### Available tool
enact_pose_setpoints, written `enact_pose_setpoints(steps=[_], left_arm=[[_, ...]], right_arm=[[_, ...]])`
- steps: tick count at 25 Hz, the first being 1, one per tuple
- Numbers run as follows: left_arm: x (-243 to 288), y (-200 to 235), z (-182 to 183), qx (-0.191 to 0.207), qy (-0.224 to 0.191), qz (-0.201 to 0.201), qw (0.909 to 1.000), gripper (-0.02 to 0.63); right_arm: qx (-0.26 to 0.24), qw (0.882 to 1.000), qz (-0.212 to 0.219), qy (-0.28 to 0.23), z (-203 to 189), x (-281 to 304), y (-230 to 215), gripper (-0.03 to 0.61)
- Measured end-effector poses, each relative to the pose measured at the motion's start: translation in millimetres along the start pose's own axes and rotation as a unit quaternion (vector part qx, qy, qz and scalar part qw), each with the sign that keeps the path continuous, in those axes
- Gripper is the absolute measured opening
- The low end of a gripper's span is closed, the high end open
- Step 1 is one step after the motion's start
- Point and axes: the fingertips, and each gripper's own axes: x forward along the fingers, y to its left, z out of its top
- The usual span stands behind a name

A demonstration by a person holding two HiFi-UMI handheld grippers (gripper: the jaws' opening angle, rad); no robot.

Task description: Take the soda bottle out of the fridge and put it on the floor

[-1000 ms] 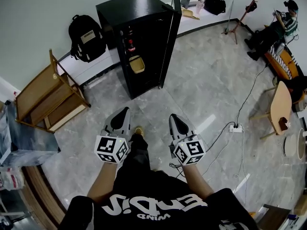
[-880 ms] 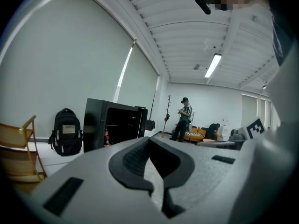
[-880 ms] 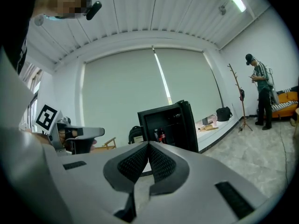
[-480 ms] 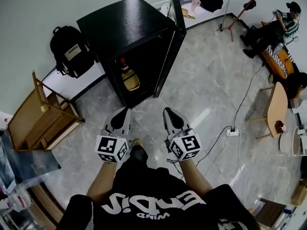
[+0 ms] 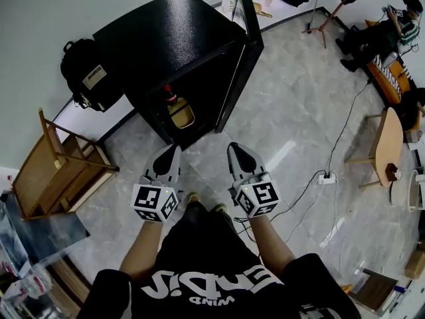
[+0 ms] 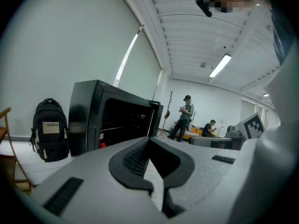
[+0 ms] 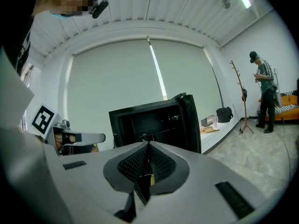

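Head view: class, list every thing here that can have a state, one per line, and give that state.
Black fridge: door swung open.
Red-capped soda bottle: upright inside the fridge, untouched.
Grey left gripper: jaws shut, empty.
Grey right gripper: jaws shut, empty.
Black backpack: standing against the wall.

Red-capped soda bottle (image 5: 170,97), upright, inside open black fridge (image 5: 166,38)

Your left gripper (image 5: 170,153), right gripper (image 5: 236,150) held out front, side by side, close together, pointing forward near level. Both jaws together, empty.
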Motion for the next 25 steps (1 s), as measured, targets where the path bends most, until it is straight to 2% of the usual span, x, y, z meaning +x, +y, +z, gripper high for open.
enact_pose_setpoints(steps=[7,15,20,25], left_arm=[[18,9,-21,-0.002,0.005,0.006,1.0000,0.006],[28,15,-39,0.021,-0.019,0.017,0.9994,0.006],[28,17,-65,0.037,-0.026,0.026,0.9986,0.006],[29,29,-94,0.031,-0.040,0.026,0.9984,0.006]], right_arm=[[-0.001,1.000,0.008,0.008,-17,18,-13,0.025],[-0.003,0.999,0.052,0.001,-46,36,-15,0.025],[-0.005,0.997,0.071,-0.014,-69,45,-20,0.025],[-0.006,0.996,0.084,-0.021,-99,61,-21,0.025]])
